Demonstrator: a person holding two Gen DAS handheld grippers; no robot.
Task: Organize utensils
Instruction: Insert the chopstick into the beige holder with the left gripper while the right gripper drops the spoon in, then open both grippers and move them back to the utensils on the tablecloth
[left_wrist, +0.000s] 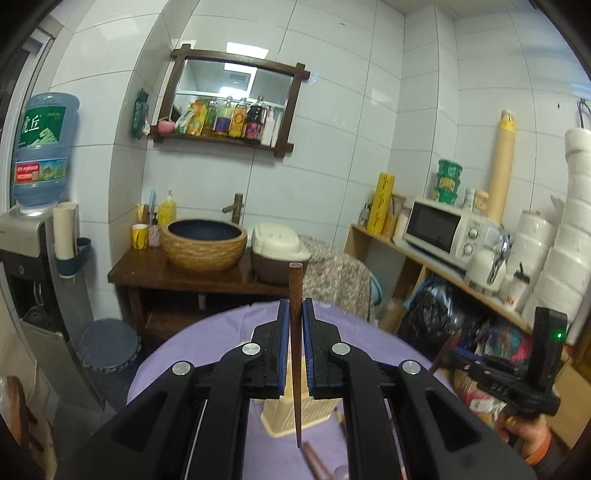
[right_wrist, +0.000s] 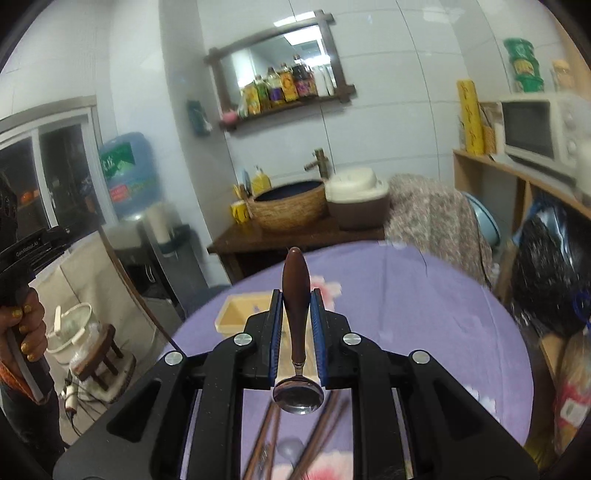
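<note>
Our left gripper (left_wrist: 295, 306) pinches a chopstick (left_wrist: 295, 332) upright above the cream holder (left_wrist: 273, 417); our right gripper (right_wrist: 295, 306) pinches a spoon (right_wrist: 297, 397) by its wooden handle. The holder's contents we cannot tell. Loose chopsticks (right_wrist: 321, 432) lie on the purple tablecloth (right_wrist: 406, 314).

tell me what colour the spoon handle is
Dark reddish-brown spoon handle, clearest in the right wrist view.

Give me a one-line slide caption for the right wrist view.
Right tongs shut on a wooden-handled spoon, bowl hanging down, above the purple tablecloth.
</note>
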